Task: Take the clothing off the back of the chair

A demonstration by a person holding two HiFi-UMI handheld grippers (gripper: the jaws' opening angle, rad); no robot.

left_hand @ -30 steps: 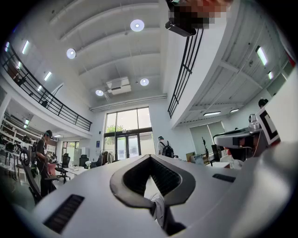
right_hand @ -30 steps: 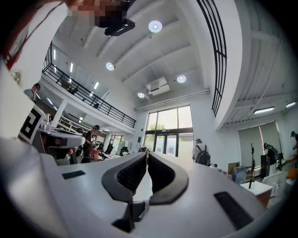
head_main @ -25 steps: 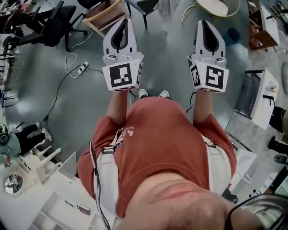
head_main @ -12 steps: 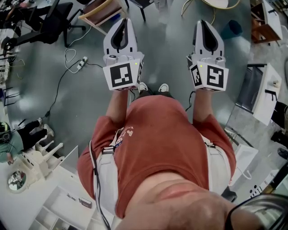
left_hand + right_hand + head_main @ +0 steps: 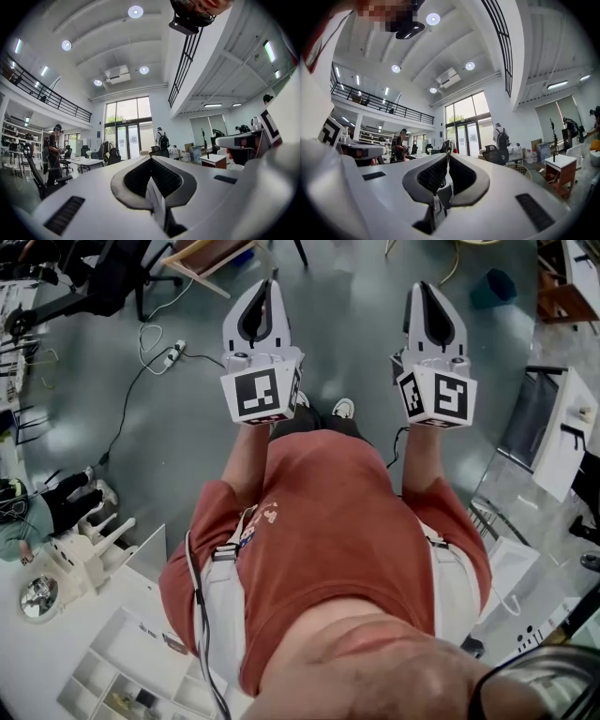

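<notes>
Hovering level over the grey floor point(image 5: 178, 437), the left gripper point(image 5: 265, 287) has its jaws pressed together, nothing between them. Over to the right gripper point(image 5: 425, 289), same story: jaws closed and empty. Far across the hall sit office chairs point(image 5: 111, 157); clothing on them can't be made out.
</notes>
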